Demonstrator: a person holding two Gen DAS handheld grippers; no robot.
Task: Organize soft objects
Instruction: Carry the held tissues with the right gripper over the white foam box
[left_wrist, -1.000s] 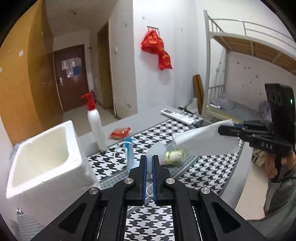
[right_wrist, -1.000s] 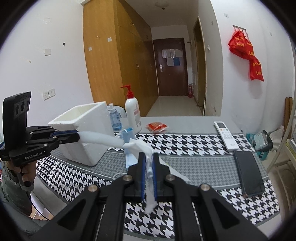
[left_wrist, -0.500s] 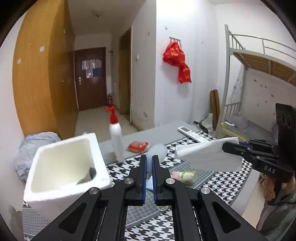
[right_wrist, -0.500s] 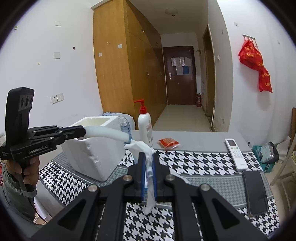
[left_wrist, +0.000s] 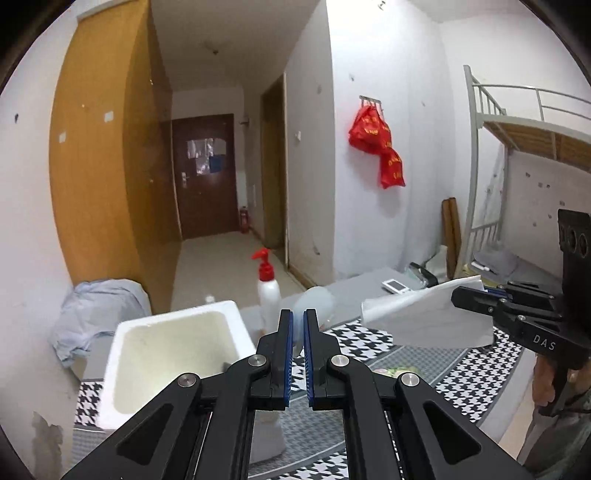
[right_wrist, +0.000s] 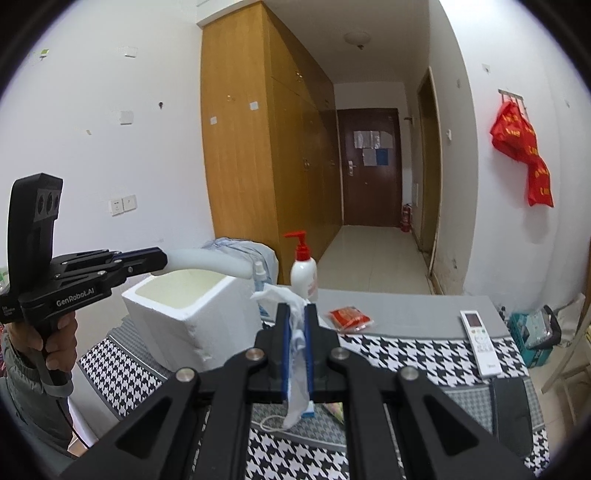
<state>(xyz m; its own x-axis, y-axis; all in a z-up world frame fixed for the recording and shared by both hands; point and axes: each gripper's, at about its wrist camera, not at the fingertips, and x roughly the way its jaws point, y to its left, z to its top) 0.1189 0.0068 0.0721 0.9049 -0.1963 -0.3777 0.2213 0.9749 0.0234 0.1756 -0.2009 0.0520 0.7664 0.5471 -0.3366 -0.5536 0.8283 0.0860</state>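
My left gripper (left_wrist: 297, 317) is shut on a pale, curved soft piece (left_wrist: 314, 300); the right wrist view shows that piece (right_wrist: 207, 260) sticking out of the left gripper (right_wrist: 162, 258) above the white foam box (right_wrist: 192, 306). My right gripper (right_wrist: 296, 312) is shut on a white tissue (right_wrist: 295, 332) that hangs down between the fingers. In the left wrist view the tissue (left_wrist: 424, 317) spreads out from the right gripper (left_wrist: 456, 297), high over the houndstooth table (left_wrist: 461, 373). The foam box (left_wrist: 166, 354) sits at the table's left end.
A pump bottle with red top (right_wrist: 303, 269), a red packet (right_wrist: 349, 318), a white remote (right_wrist: 480, 339) and a dark phone (right_wrist: 511, 413) lie on the table. A small green-white packet (left_wrist: 397, 371) lies near the middle. A bunk bed (left_wrist: 524, 155) stands right.
Both grippers have risen well above the table while holding their items. The left gripper has swung left, bringing its pale piece over the foam box.
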